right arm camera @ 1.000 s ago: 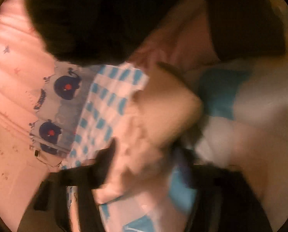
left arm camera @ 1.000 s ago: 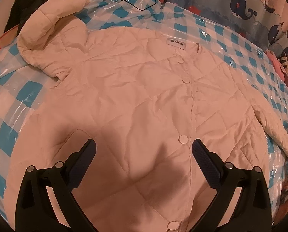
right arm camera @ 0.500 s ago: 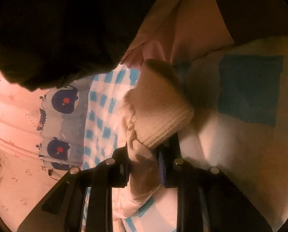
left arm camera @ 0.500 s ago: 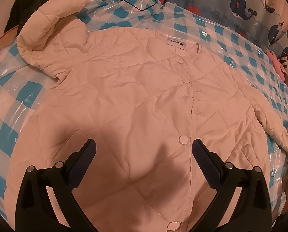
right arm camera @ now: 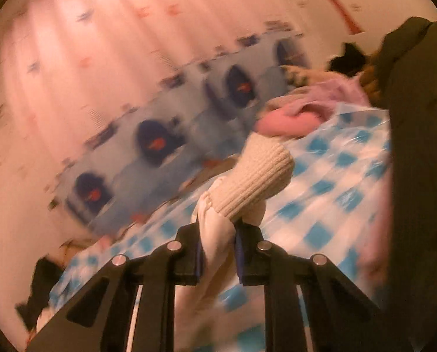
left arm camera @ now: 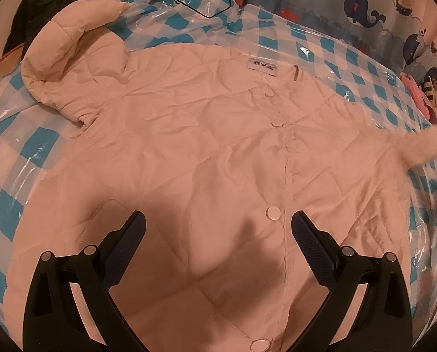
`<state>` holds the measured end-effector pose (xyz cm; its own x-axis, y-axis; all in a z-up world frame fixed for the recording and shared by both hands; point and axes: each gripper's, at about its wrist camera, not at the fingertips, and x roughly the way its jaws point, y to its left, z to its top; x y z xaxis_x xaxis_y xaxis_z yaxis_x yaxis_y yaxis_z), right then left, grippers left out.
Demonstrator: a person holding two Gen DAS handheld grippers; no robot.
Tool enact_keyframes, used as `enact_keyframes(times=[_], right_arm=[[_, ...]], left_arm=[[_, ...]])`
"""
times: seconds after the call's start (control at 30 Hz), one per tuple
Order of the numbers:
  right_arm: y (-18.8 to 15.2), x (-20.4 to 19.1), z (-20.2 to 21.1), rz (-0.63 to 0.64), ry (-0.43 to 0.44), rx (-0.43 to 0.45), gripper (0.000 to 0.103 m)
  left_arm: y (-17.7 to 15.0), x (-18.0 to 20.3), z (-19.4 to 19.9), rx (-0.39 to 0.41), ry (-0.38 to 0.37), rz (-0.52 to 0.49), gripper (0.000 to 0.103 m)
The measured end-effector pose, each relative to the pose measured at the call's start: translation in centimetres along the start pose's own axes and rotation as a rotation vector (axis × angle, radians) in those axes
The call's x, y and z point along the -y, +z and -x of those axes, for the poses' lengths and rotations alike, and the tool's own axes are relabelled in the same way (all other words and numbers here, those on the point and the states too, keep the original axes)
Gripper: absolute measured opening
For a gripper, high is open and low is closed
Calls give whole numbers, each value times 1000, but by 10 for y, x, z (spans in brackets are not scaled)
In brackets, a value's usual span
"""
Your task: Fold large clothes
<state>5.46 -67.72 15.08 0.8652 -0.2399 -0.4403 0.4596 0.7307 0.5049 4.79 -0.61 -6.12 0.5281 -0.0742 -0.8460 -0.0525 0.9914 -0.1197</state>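
A cream quilted jacket [left arm camera: 206,146] lies flat, front up and snapped shut, on a blue-and-white checked plastic sheet [left arm camera: 22,158]. Its left sleeve [left arm camera: 71,47] is folded back at the upper left. My left gripper [left arm camera: 218,228] is open and empty, hovering over the jacket's lower front. My right gripper [right arm camera: 217,252] is shut on the jacket's right sleeve [right arm camera: 218,234] just below its ribbed cuff [right arm camera: 256,176] and holds it lifted off the sheet. In the left wrist view that lifted sleeve [left arm camera: 417,143] appears blurred at the right edge.
A whale-print curtain [left arm camera: 365,14] hangs behind the sheet. A dark garment [left arm camera: 33,14] lies at the far left corner. Pink and purple clothes [right arm camera: 306,108] are piled at the sheet's far right. A dark cable [left arm camera: 195,3] crosses the sheet's far end.
My right gripper closed on the right sleeve near the cuff and has lifted and swung it up off the sheet. The left gripper and the jacket body have stayed still.
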Motion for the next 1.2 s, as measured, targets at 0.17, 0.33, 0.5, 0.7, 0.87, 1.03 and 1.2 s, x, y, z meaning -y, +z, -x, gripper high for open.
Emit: enact_keyframes(times=[0.17,0.33,0.5,0.7,0.87,1.03,1.2], right_arm=[[-16,44,-34,10,-194,-67,18],[-65,64,-56,92,-296,-176,18],[-77,72,-37,41,-256,-131,18],[-65,61,-15,-39,-171,-86,18],[-56,-3,-9,11,-49,-45,18],[-56,-105,-4,108,133,-29,18],[-86,-212,0,185,315,-56,18]], left_arm=[[-6,12,-7,-30,-8,-38,96],[-7,15,-7,-30,-5,-46,96],[-4,10,-3,-24,-14,-20,96],[0,4,5,-7,-26,6,96],[4,-7,10,3,-34,46,96],[11,-19,22,48,-21,83,96],[17,-33,36,86,17,96,96]])
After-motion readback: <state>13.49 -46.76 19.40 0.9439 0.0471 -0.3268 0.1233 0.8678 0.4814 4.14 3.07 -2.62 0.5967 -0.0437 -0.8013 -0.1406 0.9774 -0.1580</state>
